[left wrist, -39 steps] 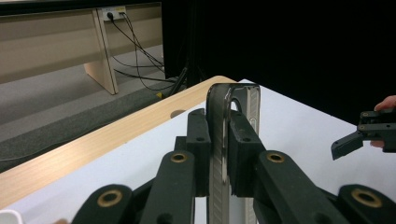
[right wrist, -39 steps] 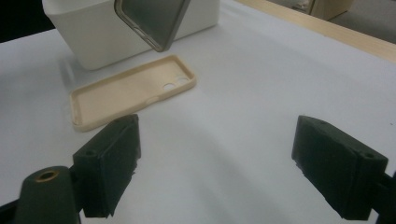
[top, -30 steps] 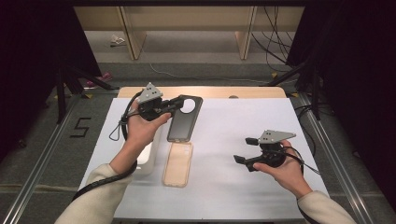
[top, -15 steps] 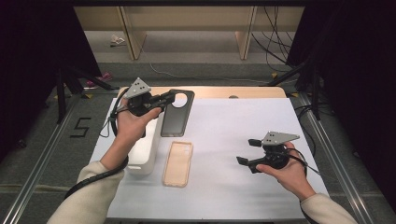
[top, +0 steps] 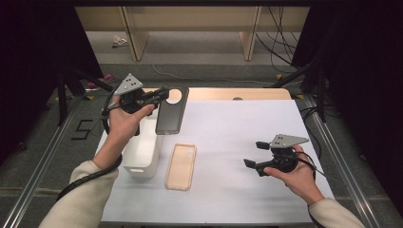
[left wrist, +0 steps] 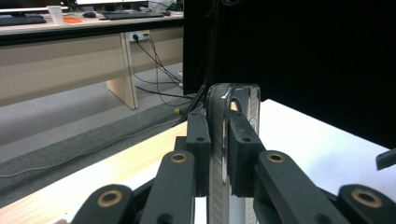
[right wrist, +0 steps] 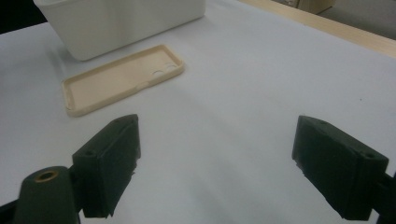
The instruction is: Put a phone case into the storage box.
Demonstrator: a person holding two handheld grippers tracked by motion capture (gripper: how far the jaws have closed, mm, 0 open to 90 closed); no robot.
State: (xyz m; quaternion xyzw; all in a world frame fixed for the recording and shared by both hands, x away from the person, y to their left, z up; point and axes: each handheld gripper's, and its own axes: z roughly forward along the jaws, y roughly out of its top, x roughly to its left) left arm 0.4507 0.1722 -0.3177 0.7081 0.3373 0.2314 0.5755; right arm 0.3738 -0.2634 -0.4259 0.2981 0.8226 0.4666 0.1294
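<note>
A person stands at a counter covered in white, holding a gripper in each hand. The left gripper is raised over the far left part of the counter. Its jaws are clenched on a dark phone case, pinching the rim at the end with the large round camera hole. The left gripper view shows the case edge-on, squeezed tight between the two black jaws with no gap on either side. The case hangs down from the jaws, lifted off the counter, just beside a white box that stands under the left hand; whether its lower end touches anything is hard to tell from above. The right gripper sits low over the right part of the counter, well apart from the rest. Its jaws are released, spread wide, and hold nothing. Between them lies bare white surface. A beige phone case lies flat, open side up, just beside the white box.
</note>
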